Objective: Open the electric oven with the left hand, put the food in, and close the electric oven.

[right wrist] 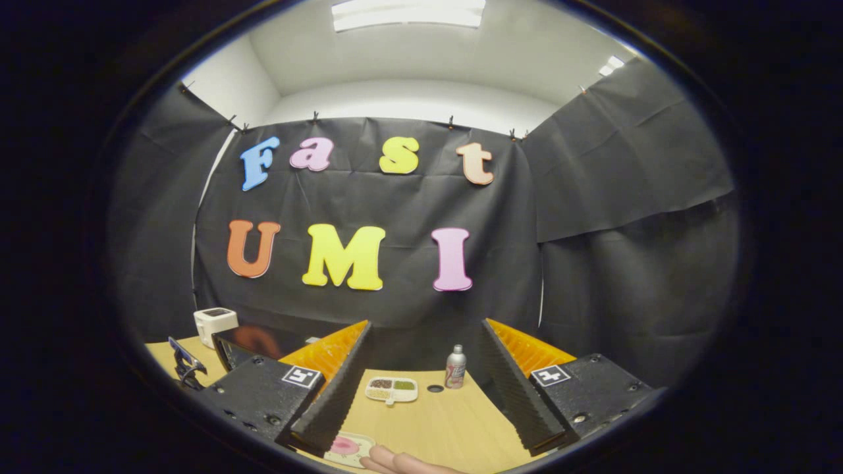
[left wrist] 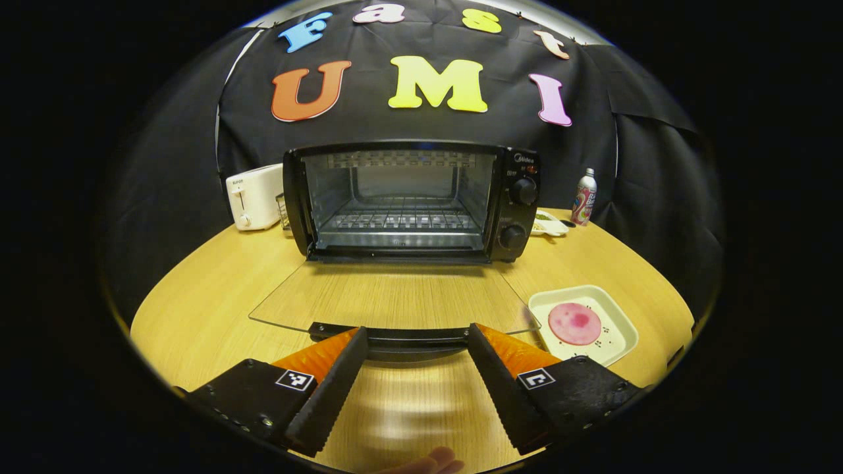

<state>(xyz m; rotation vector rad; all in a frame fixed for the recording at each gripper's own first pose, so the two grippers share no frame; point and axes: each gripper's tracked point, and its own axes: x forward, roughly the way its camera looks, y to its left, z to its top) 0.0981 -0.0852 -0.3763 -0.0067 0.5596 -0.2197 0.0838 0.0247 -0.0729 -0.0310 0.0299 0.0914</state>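
The oven [left wrist: 408, 201] door [left wrist: 395, 296] lay flat, so the food [left wrist: 574, 323] on its plate [left wrist: 616, 345], right of the left gripper [left wrist: 415, 339], sat nearer the right gripper [right wrist: 425, 342]; both grippers' fingers were spread, holding nothing.

Both views facing table [left wrist: 211, 309], shared.

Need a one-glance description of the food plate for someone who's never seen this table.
Start at the black electric oven at the back of the round wooden table, its glass door folded down flat. The white square plate lies just past the door's right corner. Unlike the small divided dish by the oven's knobs, it carries one round pink slice.
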